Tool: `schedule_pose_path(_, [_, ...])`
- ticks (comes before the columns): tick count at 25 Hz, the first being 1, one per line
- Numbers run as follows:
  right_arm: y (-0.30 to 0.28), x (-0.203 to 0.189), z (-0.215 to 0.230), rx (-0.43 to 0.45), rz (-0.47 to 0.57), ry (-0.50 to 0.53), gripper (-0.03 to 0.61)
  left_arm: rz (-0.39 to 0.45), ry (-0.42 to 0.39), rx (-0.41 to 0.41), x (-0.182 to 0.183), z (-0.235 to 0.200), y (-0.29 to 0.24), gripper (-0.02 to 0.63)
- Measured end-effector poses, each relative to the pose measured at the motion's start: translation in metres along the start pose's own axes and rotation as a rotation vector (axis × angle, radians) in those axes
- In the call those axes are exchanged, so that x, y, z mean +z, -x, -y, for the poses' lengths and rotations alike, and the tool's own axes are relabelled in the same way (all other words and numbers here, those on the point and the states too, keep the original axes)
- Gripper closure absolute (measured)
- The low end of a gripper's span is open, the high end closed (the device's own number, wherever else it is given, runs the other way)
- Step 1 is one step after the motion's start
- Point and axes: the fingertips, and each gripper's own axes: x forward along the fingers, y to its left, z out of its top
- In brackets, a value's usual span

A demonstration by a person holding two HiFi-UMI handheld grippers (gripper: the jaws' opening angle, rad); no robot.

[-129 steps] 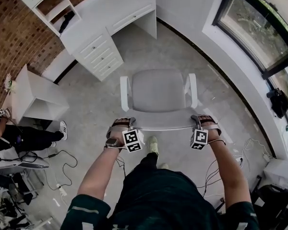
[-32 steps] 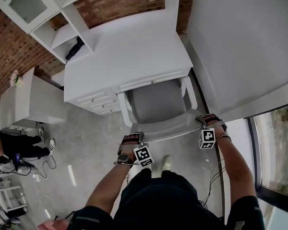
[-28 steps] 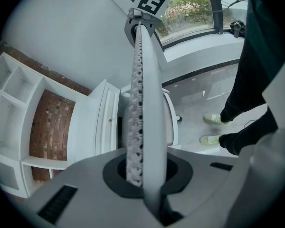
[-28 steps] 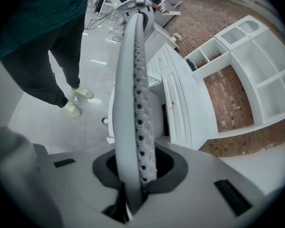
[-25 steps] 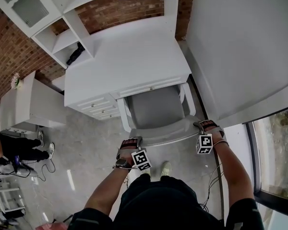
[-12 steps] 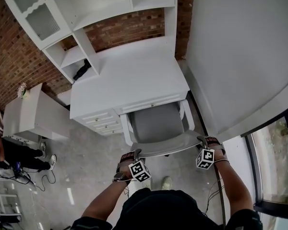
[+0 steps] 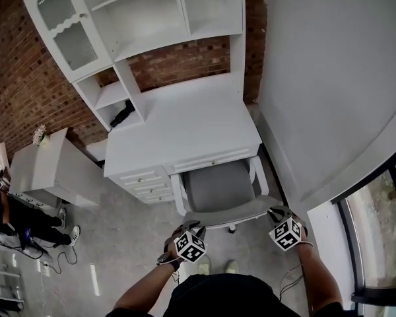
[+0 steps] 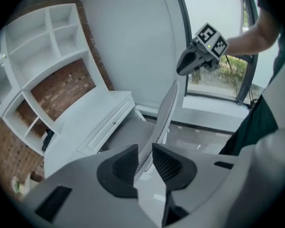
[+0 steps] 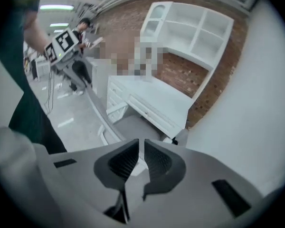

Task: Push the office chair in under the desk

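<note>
**Item:** office chair (image 7: 218,185), grey seat, white arms.

**Location:** in the knee gap of the desk (image 7: 178,134), to the right of the desk's drawers (image 7: 144,180). The front of the seat is tucked beneath the desk's front edge. The rear of the seat and the backrest (image 7: 228,214) stand out on the near side of the desk.

**Status of task:** judged nearly done, perhaps done.
- The chair sits square to the desk and partly under it.
- What is left, if anything, is a short further push until the arms meet the desk's front.
- Whether the arms would allow that cannot be told from these views.

**Left tongs** (image 8: 143,152): on the near side of the desk, at the backrest's left end.
- The jaws are part-way apart and have just been closing.
- The backrest's thin edge lines up with the gap, but the pads do not look to press on it.
- Entered as released.

**Right tongs** (image 9: 141,148): on the near side of the desk, close by the backrest's right end.
- The jaws have just been closing and stand almost together, with only a slit between them and nothing in it.
- Entered as clenched on nothing.

**Relation:** the backrest spans from one pair of tongs to the other, and the chair lies between the tongs and the desk. Neither pair holds the chair.
</note>
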Motion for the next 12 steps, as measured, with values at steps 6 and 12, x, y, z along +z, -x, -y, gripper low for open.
schedule_pose_path(6, [0.020,0.075,0.005,0.035,0.258,-0.352,0.555,0.181,0.261,-0.043,0.045,-0.018,0.028,0.549])
schedule_pose_path(12, [0.057,0.145,0.027,0.017,0.438,-0.513,0.567,0.471,0.488,-0.042,0.108,-0.052,0.085,0.606])
